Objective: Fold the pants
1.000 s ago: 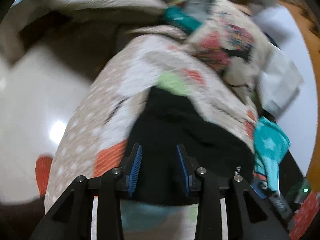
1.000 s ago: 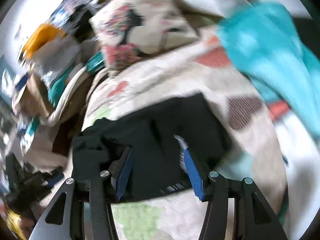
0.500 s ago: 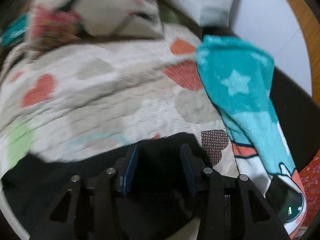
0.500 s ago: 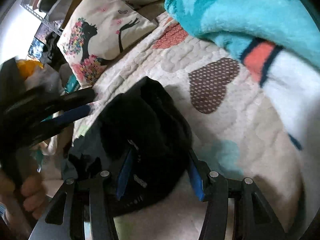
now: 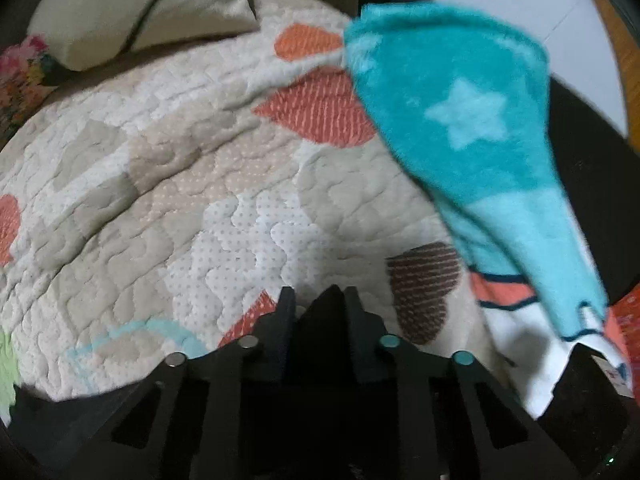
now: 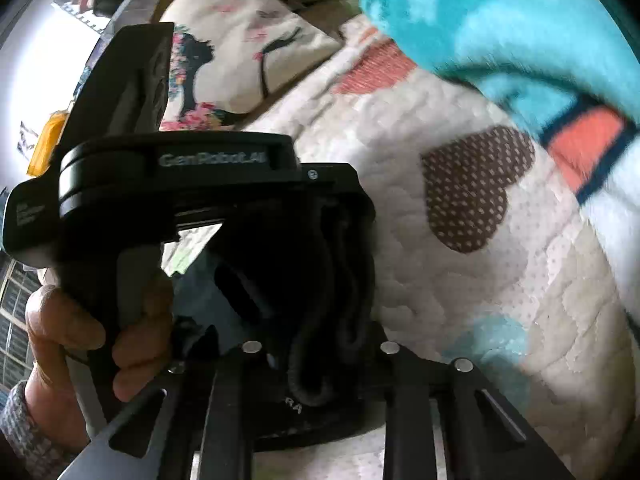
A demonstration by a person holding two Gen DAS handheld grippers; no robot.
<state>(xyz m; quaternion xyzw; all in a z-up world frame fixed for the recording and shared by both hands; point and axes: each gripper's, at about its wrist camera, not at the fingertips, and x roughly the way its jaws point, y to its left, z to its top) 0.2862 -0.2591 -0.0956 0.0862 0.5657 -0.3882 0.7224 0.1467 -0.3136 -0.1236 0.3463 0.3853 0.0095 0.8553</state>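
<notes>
The black pants [image 6: 328, 280] are bunched into a thick folded wad on the heart-patterned quilt [image 5: 200, 200]. My left gripper [image 5: 316, 304] is shut on the pants; black cloth [image 5: 320, 340] fills the narrow gap between its fingers. In the right wrist view the left gripper body [image 6: 180, 184] and the hand holding it sit at the left, right against the wad. My right gripper [image 6: 320, 352] is closed around the folded edges of the pants, its fingertips hidden by the cloth.
A teal star-patterned blanket [image 5: 480, 120] hangs over the quilt's right side, also in the right wrist view [image 6: 520, 20]. A cream pillow with a printed figure [image 5: 140, 4] lies at the far edge. Shelves with clutter [image 6: 80, 20] stand at the far left.
Both grippers came together over the pants and closed on them. The cloth went from spread flat to a bunched fold. The left gripper swung from the floor side toward the teal blanket.
</notes>
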